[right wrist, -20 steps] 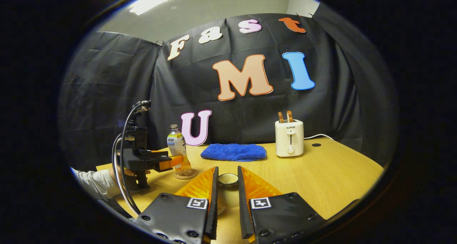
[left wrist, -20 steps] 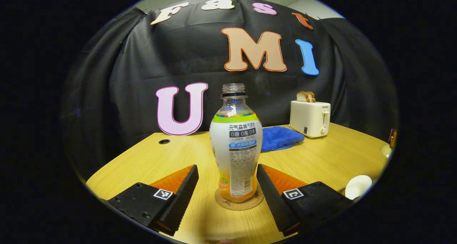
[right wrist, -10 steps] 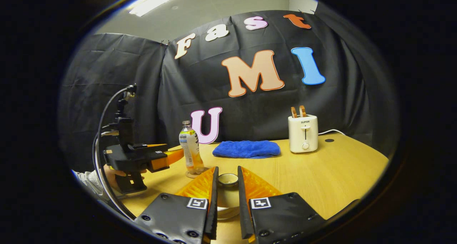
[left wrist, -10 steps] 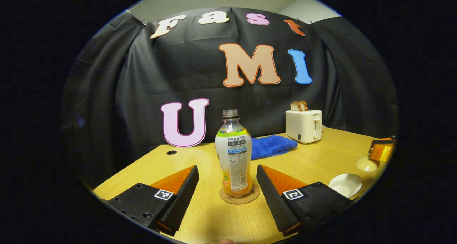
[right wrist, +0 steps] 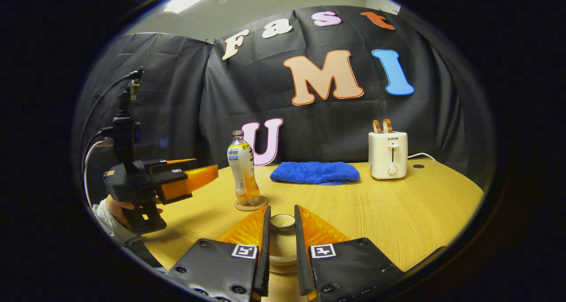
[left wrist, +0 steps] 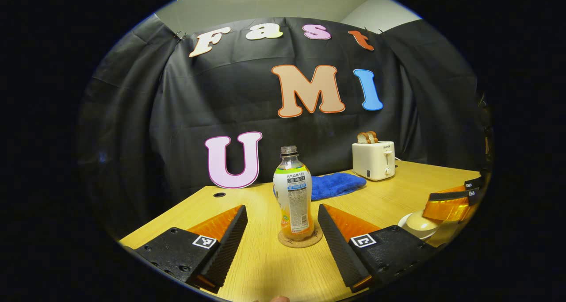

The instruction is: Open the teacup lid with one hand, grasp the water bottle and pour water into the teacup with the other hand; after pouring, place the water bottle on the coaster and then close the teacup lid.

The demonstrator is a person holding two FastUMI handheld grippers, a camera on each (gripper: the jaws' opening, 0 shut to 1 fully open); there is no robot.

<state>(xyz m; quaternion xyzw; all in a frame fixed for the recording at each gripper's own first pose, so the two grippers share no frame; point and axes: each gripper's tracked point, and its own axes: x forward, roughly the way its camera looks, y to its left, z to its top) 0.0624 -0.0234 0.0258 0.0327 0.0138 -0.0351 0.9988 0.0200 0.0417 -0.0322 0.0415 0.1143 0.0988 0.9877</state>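
Porcelain lid (right wrist: 282, 221) feels fragile and slick, so we keep our right gripper (right wrist: 281, 249) clamped on its knob above the teacup (left wrist: 415, 224) near the table's (right wrist: 398, 213) front edge; our left gripper (left wrist: 282, 240) gapes behind the bottle (left wrist: 293, 193) on its coaster (left wrist: 300, 240).

My left gripper (right wrist: 201, 177) has a black housing, a pistol-style handle, looping black cables and an upright mast; square fiducial tags mark both grippers; pale sleeve (right wrist: 104, 215) noted.

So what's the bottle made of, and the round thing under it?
The bottle looks like clear, glossy plastic: you can see through its neck, and a printed label wraps it. The coaster looks like cork, matte, tan and speckled, though that's a guess.
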